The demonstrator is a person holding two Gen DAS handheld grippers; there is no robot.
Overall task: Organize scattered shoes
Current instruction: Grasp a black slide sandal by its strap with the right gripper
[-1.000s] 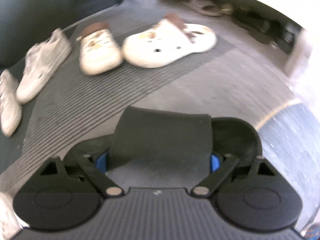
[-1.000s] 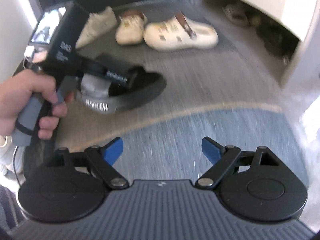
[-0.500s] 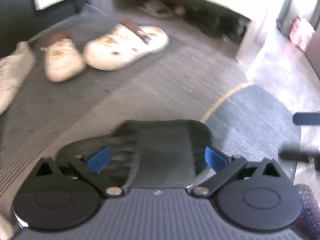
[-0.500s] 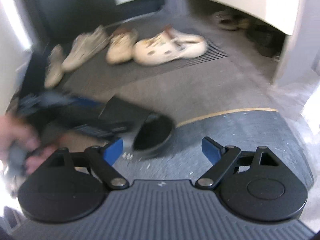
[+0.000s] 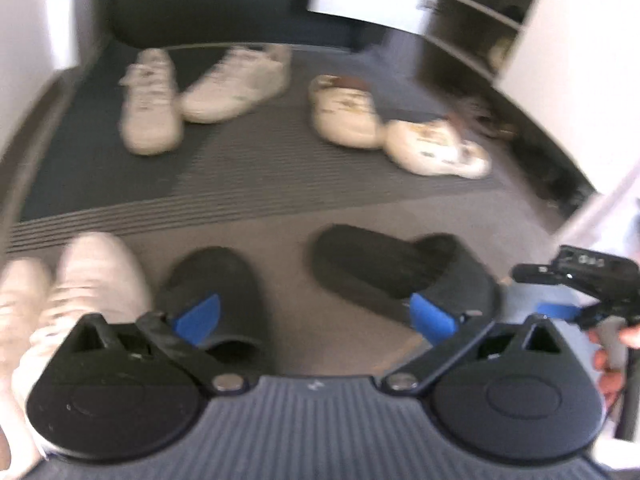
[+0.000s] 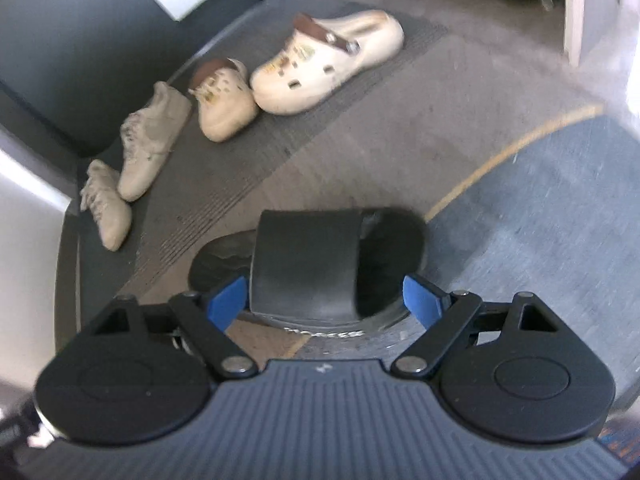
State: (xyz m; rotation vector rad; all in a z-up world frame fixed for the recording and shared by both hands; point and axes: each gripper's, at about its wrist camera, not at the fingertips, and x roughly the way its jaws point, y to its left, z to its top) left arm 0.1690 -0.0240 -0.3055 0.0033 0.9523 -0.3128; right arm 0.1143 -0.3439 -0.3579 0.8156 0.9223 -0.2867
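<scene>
Slides first: we see one black slide (image 6: 320,264) lying between our right claw's (image 6: 326,300) blue fingers (image 6: 226,300), its strap squarely in the gap. The jaws stand spread and we see a sliver of space at each side, so nothing is pinched. Silver lettering runs along that slide's sole edge just before the claw, too smeared for us to read.

Our left claw (image 5: 316,318) is spread wide with bare floor between its fingers. Its jaws have just been opening, and nothing sits between them. A second black slide (image 5: 216,300) lies behind its left finger (image 5: 196,318); the first one (image 5: 400,276) lies behind the right finger. Left of that claw are two pale sneakers (image 5: 80,280), side by side, blurred.

Farther ahead on the ribbed mat (image 5: 260,168) lie two white sneakers (image 5: 192,96) and two cream clogs (image 5: 384,128) with brown straps, well apart from either claw.

To the far right ahead, an open shelf unit (image 5: 472,20) holds something pale on an upper shelf, too blurred to name. Dark shoes (image 5: 560,184) lie on the floor below it.
</scene>
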